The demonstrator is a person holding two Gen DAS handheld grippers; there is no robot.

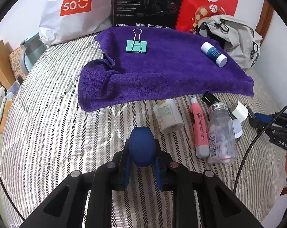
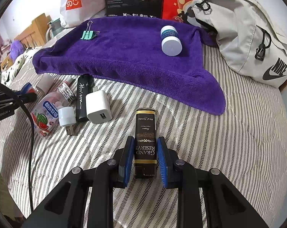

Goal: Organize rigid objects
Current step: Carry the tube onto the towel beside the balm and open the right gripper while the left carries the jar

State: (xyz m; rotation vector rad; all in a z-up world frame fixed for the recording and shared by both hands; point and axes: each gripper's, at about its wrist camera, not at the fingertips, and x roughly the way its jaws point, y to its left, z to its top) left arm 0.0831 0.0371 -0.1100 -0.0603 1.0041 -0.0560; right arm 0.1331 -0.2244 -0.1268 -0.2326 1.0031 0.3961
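Left tongs (image 1: 142,148) pinch a smooth blue oval; right tongs (image 2: 145,148) apparently loosely straddle 1 glossy black box (image 2: 145,133).

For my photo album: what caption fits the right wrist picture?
Right gripper fingers straddle a black Grand Reserve box on the striped bed, purple towel beyond.

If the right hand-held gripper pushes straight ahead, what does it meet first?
Probably the near edge of the purple terry towel; the black Grand Reserve box between its fingers would arrive first. Depth is uncertain.
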